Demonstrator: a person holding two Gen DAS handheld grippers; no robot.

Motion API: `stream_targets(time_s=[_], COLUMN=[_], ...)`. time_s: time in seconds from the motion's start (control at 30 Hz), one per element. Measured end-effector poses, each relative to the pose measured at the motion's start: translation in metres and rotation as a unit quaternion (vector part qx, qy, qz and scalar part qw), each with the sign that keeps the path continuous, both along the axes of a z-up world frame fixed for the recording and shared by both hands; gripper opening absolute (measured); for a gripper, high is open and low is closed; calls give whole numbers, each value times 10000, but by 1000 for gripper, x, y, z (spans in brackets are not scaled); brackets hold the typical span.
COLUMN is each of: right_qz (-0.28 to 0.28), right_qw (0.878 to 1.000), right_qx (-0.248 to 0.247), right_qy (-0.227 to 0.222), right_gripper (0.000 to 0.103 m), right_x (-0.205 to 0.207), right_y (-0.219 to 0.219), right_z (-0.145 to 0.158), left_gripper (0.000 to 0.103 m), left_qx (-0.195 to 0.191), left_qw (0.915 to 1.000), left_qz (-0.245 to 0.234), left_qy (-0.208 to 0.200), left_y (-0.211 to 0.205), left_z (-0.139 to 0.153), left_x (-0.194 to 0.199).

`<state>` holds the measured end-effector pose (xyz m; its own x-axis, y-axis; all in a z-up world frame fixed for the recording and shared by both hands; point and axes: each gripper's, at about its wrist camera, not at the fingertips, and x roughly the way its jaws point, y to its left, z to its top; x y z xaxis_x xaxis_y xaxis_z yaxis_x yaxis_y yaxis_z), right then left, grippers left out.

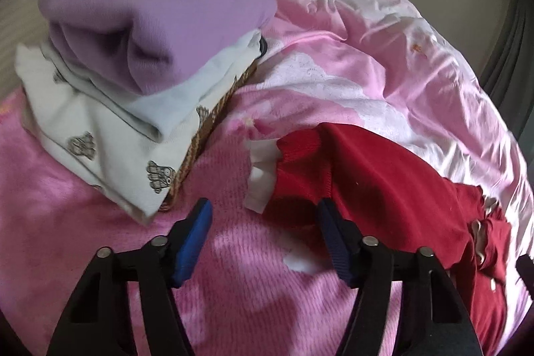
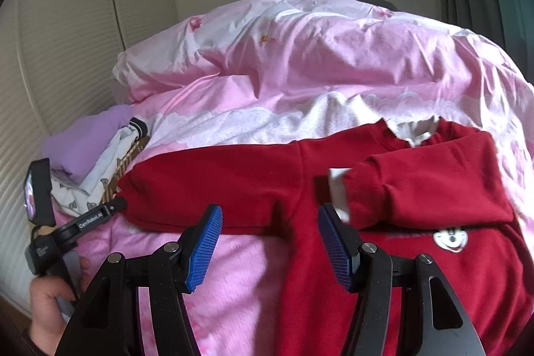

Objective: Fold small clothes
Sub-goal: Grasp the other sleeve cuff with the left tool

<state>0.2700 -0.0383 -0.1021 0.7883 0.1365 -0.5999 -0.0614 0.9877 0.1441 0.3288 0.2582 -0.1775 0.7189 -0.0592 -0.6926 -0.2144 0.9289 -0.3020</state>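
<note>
Right wrist view: red knit child's sweater [image 2: 383,189] with white collar and cuffs lies flat on the fuzzy pink blanket [image 2: 233,289] of the bed, one sleeve folded across the chest, the other stretched out sideways.
Left hand-held gripper [image 1: 263,222]: jaws spread, nothing between them, just beside the white cuff [image 1: 260,186] of the stretched sleeve.
Right hand-held gripper [image 2: 270,226]: jaws spread over the sweater's body, pinching nothing.
Handling: likely soft, light, limp; it should drape and crease, not slip.
Where to grip: the stretched sleeve near its cuff, probably.
Nearby: folded lilac knit garment [image 1: 160,22] atop a white printed cloth [image 1: 110,135] on a wicker basket [image 1: 207,135].
</note>
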Motion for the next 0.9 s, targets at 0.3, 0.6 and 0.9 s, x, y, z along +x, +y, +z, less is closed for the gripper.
stream_targets(time_s=[0.3,0.6,0.9], right_qz=[-35,-186,-463], right_qw=[9999,9998,9988], right_qx=[-53,-17,119], right_qy=[92,52,-135], right_gripper=[60,60,60], right_x=[4,-4,-25], right_y=[2,-19,-74], right_z=[-8,1,25], left_gripper=[32,14,13], left_qx=[-310,138,659], left_qw=[9993,9996,9932], left_qz=[-198,-106,-472], left_qy=[-18,-222,-836], left_y=[-2,-14,-80], left_z=[-9,24,110], left_x=[15,0,-22])
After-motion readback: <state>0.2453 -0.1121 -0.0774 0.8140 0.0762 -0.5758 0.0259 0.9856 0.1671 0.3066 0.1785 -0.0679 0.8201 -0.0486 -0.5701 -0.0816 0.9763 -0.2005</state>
